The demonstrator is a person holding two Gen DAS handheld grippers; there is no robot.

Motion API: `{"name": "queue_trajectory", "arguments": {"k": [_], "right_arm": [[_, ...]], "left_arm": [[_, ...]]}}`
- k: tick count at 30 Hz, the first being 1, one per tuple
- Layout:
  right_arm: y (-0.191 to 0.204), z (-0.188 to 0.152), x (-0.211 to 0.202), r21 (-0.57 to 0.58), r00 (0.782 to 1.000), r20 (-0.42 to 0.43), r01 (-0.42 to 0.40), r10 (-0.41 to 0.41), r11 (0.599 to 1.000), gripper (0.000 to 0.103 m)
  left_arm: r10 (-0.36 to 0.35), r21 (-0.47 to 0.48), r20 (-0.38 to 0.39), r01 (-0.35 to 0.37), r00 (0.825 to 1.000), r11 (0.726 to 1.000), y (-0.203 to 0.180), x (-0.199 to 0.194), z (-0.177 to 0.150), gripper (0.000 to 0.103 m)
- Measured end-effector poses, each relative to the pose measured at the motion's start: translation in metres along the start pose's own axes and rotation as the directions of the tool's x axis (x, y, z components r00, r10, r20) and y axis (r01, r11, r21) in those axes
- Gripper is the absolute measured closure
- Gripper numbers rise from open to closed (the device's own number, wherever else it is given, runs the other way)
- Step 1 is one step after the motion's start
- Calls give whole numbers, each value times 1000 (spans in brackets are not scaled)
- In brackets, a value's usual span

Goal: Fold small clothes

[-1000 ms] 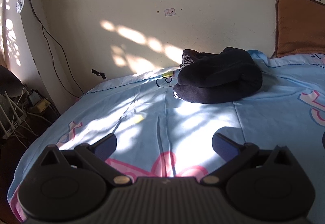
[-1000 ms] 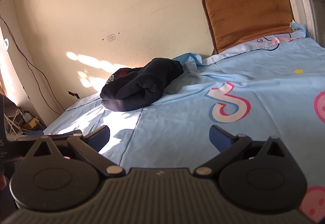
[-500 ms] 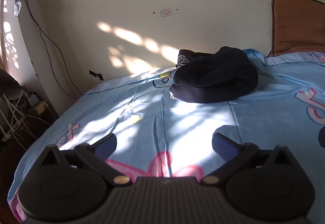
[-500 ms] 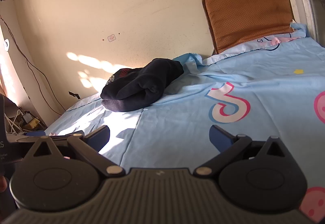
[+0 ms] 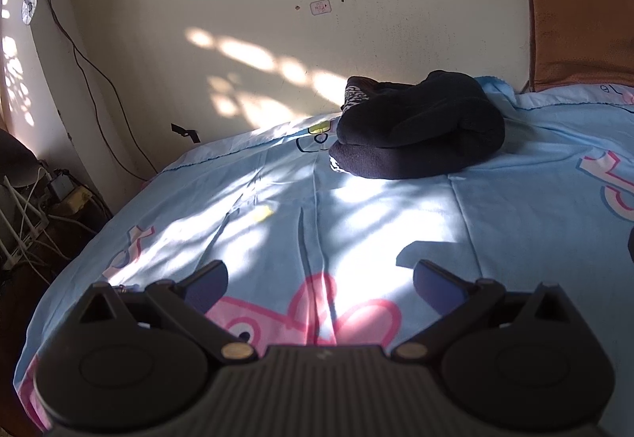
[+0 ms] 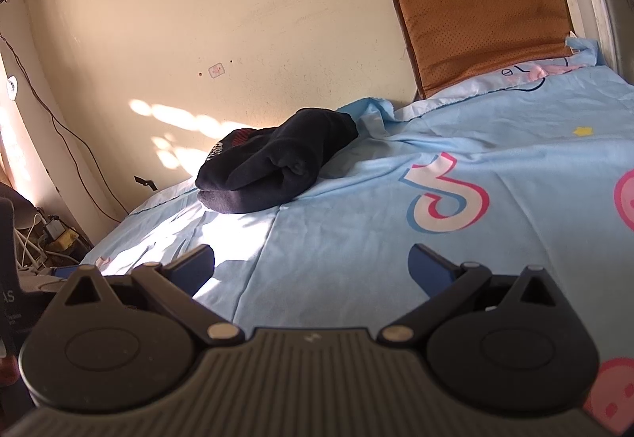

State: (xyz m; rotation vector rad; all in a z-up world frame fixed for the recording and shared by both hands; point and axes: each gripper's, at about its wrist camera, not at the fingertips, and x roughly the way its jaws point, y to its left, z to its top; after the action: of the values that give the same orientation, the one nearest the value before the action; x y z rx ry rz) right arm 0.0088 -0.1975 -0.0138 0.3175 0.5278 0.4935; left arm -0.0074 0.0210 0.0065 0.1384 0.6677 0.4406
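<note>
Cream wall (image 6: 277, 21) backs one bed (image 6: 455, 258) under a light blue cartoon-print sheet, sunlit in patches. One brown cushion (image 6: 483, 17) leans at the head. One folded black garment (image 6: 273, 171) lies on the sheet near the wall, its printing too small to read. Two tools hover apart from it, left tool (image 5: 320, 278) and right tool (image 6: 311, 262), jaws spread wide, empty. Cables (image 5: 35, 199) cluster at the left edge, cut off.
</note>
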Motion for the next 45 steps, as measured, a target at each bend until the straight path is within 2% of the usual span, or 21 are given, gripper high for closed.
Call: {"name": "queue_trajectory", "arguments": {"k": [12,45], "right_arm": [[1,-6,4,-2,999,-39,-6,6,1000,0],[1,-10,8,7,998,-54,-15,15,1000,0]], "left_arm": [[-68,-3,-107,68,992,998,-5,10,-22,0],[-37,-16,-134,35,990,999,4,16,-28,0]]}}
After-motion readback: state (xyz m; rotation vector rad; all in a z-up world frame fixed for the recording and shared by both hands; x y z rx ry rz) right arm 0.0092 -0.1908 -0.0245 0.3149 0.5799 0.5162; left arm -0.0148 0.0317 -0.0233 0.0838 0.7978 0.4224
